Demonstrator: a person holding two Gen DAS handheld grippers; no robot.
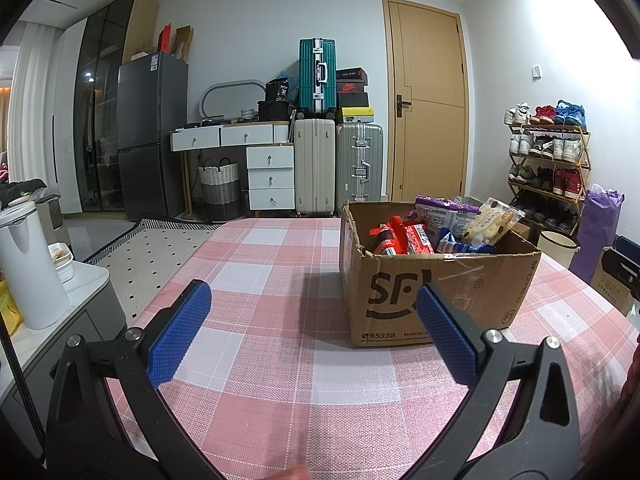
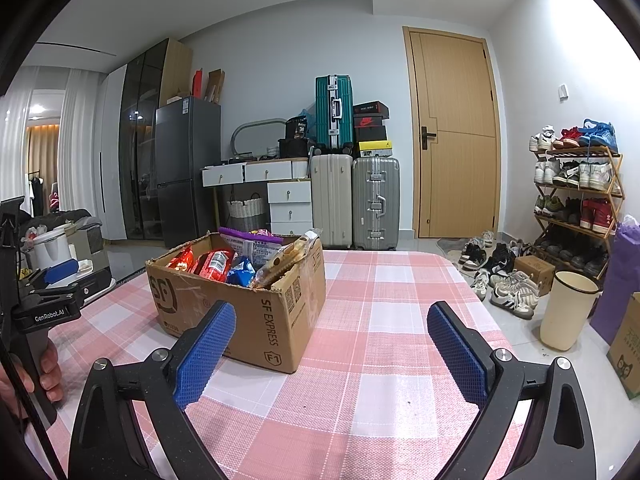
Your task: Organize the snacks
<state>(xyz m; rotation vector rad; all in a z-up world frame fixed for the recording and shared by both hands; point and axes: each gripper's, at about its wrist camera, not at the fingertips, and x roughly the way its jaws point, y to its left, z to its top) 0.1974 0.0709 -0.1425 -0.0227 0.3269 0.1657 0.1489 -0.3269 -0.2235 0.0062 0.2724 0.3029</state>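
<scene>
Left gripper (image 1: 314,306) and right gripper (image 2: 330,326), jaws spread and empty, hover above the counter (image 1: 260,300), flanking the cardboard box (image 1: 432,280) of snacks (image 1: 404,236), presumably poised to reach in.

Bright, sharp, fisheye-warped edges

— What is hiding inside the cardboard box (image 2: 240,312)?
— Its walls are covering the snack packets' (image 2: 216,265) lower halves.
— And the hand (image 2: 36,376) at the left edge?
— The frame is cutting it off.
</scene>
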